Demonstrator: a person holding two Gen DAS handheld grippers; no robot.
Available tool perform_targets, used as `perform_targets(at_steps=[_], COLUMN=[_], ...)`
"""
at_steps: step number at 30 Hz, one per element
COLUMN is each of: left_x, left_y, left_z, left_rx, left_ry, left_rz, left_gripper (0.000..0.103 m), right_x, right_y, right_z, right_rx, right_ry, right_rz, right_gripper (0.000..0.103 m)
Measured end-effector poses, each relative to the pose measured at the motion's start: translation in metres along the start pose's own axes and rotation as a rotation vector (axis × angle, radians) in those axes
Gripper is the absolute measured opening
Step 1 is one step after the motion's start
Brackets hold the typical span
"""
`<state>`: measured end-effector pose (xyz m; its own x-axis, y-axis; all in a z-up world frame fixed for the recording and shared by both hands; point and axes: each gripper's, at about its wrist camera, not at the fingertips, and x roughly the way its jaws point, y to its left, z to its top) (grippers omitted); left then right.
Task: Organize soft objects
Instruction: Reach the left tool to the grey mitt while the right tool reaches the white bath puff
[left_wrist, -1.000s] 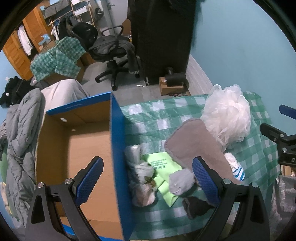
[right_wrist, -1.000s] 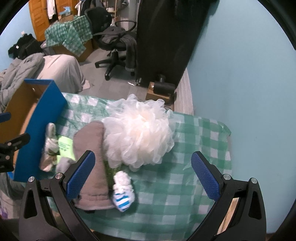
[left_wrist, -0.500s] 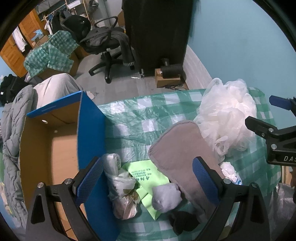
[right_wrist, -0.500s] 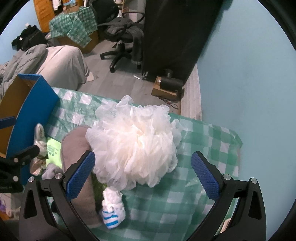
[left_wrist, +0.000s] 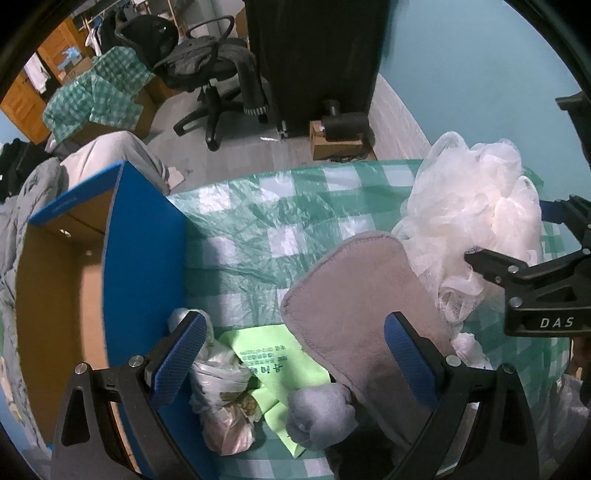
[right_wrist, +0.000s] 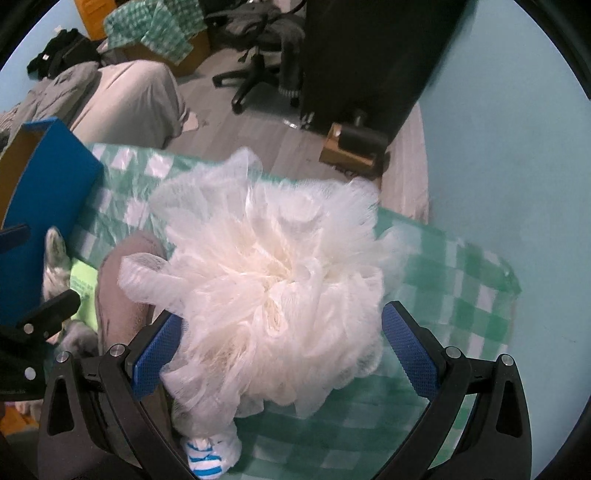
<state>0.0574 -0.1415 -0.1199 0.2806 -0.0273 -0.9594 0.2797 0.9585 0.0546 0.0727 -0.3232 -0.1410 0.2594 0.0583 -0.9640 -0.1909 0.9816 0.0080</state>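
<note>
A white mesh bath pouf (right_wrist: 273, 280) lies on the green checked tablecloth (right_wrist: 461, 295). My right gripper (right_wrist: 282, 354) is open, its jaws on either side of the pouf. A grey slipper (left_wrist: 358, 306) lies beside the pouf (left_wrist: 476, 225). My left gripper (left_wrist: 295, 354) is open above the slipper, a green paper (left_wrist: 273, 358), a grey fuzzy ball (left_wrist: 321, 417) and a tied plastic bag (left_wrist: 221, 391). A white sock with blue stripes (right_wrist: 210, 450) peeks out under the pouf. An open blue cardboard box (left_wrist: 144, 273) stands at the left.
The box (right_wrist: 48, 177) sits against the table's left side. Beyond the table are an office chair (left_wrist: 214, 74), a dark cabinet (left_wrist: 317, 55), a small cardboard box (left_wrist: 340, 140) on the floor and a teal wall (right_wrist: 498, 129) at the right.
My right gripper has moved forward and down until its jaws flank the pouf. My left gripper has shifted right, from over the box to over the slipper and green paper.
</note>
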Motion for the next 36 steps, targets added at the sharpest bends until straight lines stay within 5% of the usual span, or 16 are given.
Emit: perform_targets(at_steps=[11,24,29,36], left_x=[0.008,0.004,-0.004,-0.005], left_y=[-0.008,-0.028,-0.037,-0.063], left_z=[-0.006,-0.015,-0.013,-0.012], left_rx=[-0.034,-0.043,-0.068,-0.009], left_ry=[0.043,0.07,0.076,0.084], left_rz=[-0.023,-0.101,-0.118,-0.043], left_gripper=[0.098,0.098,0.098,0.098], right_x=[0.028,-0.001,-0.024,-0.048], right_y=[0.0,-0.001,-0.007,-0.02], right_z=[-0.006,-0.032,-0.044,-0.055], right_rx=[-0.044,-0.091,-0.067,-0.007], right_ry=[0.061,-0.041,-0.094,-0.12], right_rz=[0.045,-0.001,-0.052,-0.098], right_gripper=[0.102,0.062,0.06,0.06])
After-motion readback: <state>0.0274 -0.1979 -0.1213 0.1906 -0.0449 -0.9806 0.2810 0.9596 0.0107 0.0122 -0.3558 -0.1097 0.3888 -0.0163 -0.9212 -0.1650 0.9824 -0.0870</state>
